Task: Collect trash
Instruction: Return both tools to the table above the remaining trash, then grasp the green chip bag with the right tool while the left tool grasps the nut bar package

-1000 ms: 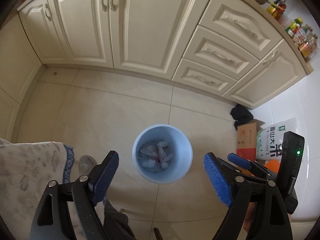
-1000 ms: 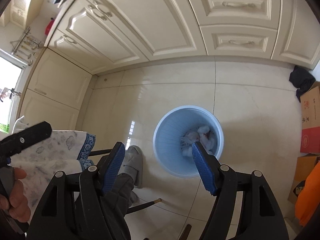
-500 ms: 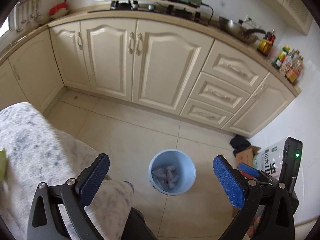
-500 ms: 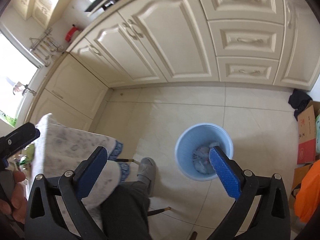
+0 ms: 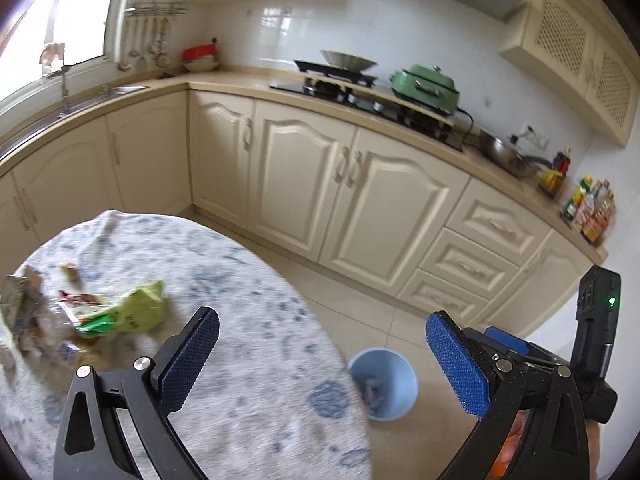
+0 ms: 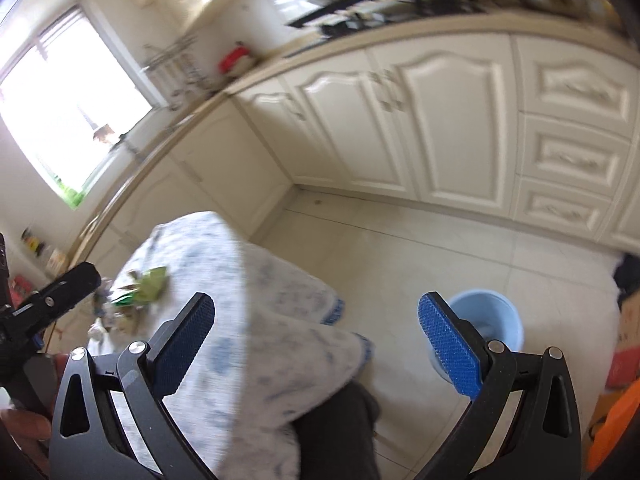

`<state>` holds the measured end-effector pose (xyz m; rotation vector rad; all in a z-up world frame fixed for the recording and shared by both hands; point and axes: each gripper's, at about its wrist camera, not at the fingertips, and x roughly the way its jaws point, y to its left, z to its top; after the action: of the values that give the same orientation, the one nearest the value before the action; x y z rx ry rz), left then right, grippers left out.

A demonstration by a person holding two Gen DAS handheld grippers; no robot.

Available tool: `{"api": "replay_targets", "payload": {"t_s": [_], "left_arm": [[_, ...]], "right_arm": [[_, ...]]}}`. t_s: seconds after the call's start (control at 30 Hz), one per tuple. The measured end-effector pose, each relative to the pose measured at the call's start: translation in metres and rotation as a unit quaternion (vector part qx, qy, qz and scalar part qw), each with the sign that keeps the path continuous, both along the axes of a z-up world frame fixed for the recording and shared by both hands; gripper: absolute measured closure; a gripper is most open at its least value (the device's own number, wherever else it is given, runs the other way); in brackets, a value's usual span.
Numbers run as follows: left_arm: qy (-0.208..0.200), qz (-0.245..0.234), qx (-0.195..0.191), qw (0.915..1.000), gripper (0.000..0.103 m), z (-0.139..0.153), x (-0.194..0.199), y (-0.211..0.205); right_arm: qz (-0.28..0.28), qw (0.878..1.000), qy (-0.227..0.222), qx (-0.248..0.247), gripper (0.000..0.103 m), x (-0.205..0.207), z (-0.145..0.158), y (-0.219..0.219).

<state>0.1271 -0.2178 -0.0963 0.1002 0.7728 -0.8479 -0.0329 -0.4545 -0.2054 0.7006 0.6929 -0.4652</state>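
A light-blue trash bin (image 5: 383, 385) stands on the tiled floor right of the table, with crumpled white scraps inside; it also shows in the right wrist view (image 6: 488, 326). A green wrapper (image 5: 132, 312) and other crumpled wrappers (image 5: 28, 308) lie on the table's left part; the green wrapper also shows in the right wrist view (image 6: 150, 285). My left gripper (image 5: 320, 364) is open and empty above the table's right edge. My right gripper (image 6: 316, 346) is open and empty over the table edge and floor.
The round table (image 5: 248, 320) has a white cloth with blue print. Cream kitchen cabinets (image 5: 360, 200) line the far wall, with a stove and green cooker (image 5: 424, 86) on the counter. A cardboard box (image 6: 626, 336) and an orange item stand at the right.
Both grippers have lifted and tilted up from the bin on the floor. The table top with its wrappers and the counter have come into view; the bin now sits lower in frame.
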Motion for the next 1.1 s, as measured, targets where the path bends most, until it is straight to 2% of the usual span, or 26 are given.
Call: {"api": "replay_targets", "payload": {"t_s": [0.33, 0.47, 0.6, 0.77, 0.87, 1.1], "left_arm": [[-0.026, 0.093, -0.028, 0.9949, 0.001, 0.020, -0.033, 0.115], [-0.043, 0.142, -0.026, 0.9886, 0.001, 0.025, -0.051, 0.166], [-0.039, 0.185, -0.020, 0.9818, 0.001, 0.022, -0.061, 0.202], [-0.022, 0.226, -0.016, 0.9737, 0.001, 0.013, -0.068, 0.239], [-0.008, 0.238, -0.008, 0.9712, 0.001, 0.007, -0.069, 0.246], [0.027, 0.250, -0.001, 0.9678, 0.001, 0.001, -0.042, 0.260]], "right_arm": [[0.091, 0.995, -0.032, -0.037, 0.000, 0.074, 0.044, 0.066], [0.133, 0.989, -0.036, -0.055, 0.000, 0.102, 0.057, 0.095], [0.178, 0.981, -0.028, -0.077, 0.000, 0.132, 0.061, 0.127], [0.214, 0.972, -0.003, -0.097, 0.000, 0.163, 0.050, 0.156], [0.228, 0.967, 0.017, -0.110, 0.000, 0.181, 0.040, 0.167], [0.235, 0.959, 0.084, -0.133, 0.000, 0.228, -0.002, 0.173]]}}
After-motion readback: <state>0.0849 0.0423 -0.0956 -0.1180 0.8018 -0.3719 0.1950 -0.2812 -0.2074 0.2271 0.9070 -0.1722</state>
